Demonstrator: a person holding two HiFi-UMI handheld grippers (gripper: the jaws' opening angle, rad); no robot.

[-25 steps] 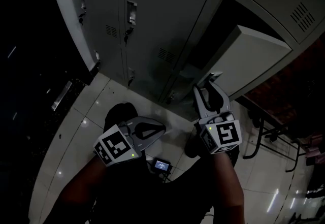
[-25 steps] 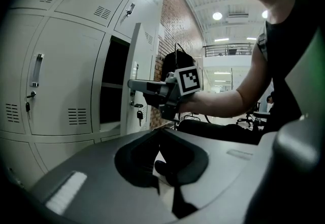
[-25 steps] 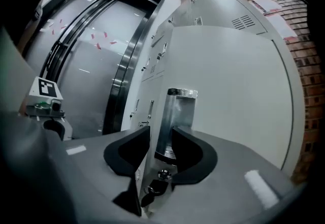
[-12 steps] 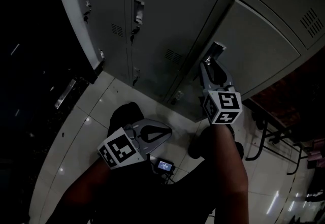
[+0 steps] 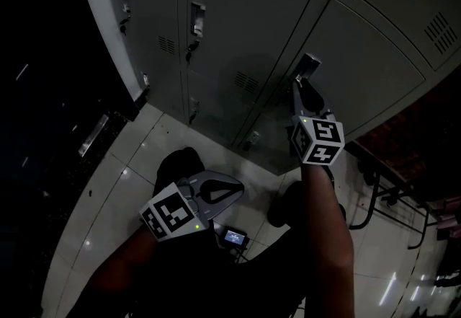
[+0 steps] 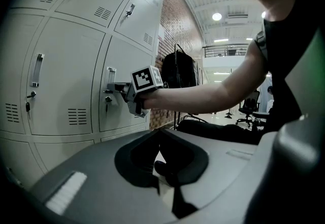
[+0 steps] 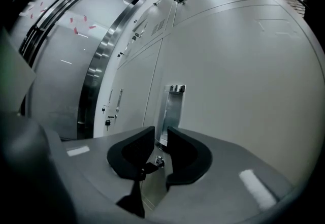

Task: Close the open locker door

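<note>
The grey locker door (image 5: 360,57) lies flush with its neighbours. My right gripper (image 5: 301,82) is pressed up to its metal handle plate (image 5: 308,64). In the right gripper view the jaws are closing, still with a narrow gap at the right gripper (image 7: 161,134). The handle plate (image 7: 172,108) and a small lock (image 7: 159,162) show through the gap, and the pads do not visibly press on them. My left gripper (image 5: 240,184) hangs low over the floor, shut and empty. In the left gripper view its tips meet at the left gripper (image 6: 158,130), and the right gripper (image 6: 119,88) is at the door (image 6: 124,60).
Other closed lockers (image 5: 216,21) with handles and hanging keys stand to the left. A small device with a lit screen (image 5: 230,236) lies on the tiled floor by the person's shoe (image 5: 176,161). Chair legs (image 5: 367,201) stand to the right. A steel-framed glass door (image 7: 96,65) is beyond the lockers.
The locker door has swung from wide open to flush. My right gripper moved forward with it onto the handle, and its jaws narrowed. The left gripper barely moved.
</note>
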